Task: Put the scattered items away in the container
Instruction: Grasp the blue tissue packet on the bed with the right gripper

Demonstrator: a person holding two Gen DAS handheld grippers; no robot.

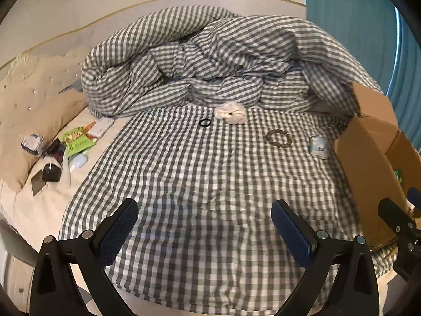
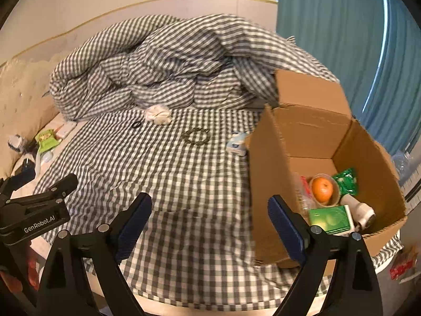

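1. Both grippers, left gripper [image 1: 205,229] and right gripper [image 2: 209,223], stand wide apart and empty.
2. The cardboard box [image 2: 265,184] sits just right of the right gripper (already part filled).
3. Ahead lie the white scrunchie [image 1: 230,113], black ring [image 1: 204,122], beaded bracelet [image 1: 278,138] and small packet [image 1: 319,147].
4. Best take the packet first, pinching low against the soft checked sheet [image 1: 184,184].

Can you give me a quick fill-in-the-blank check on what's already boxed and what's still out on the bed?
1. The cardboard box already holds an ______ in a clear cup, beside a green packet.
2. The small black ring lies on the ______ bedspread.
3. The beaded bracelet sits between the white scrunchie and the ______.
4. Both grippers' jaws hold ______.

Missing words: orange; checked; tissue pack; nothing
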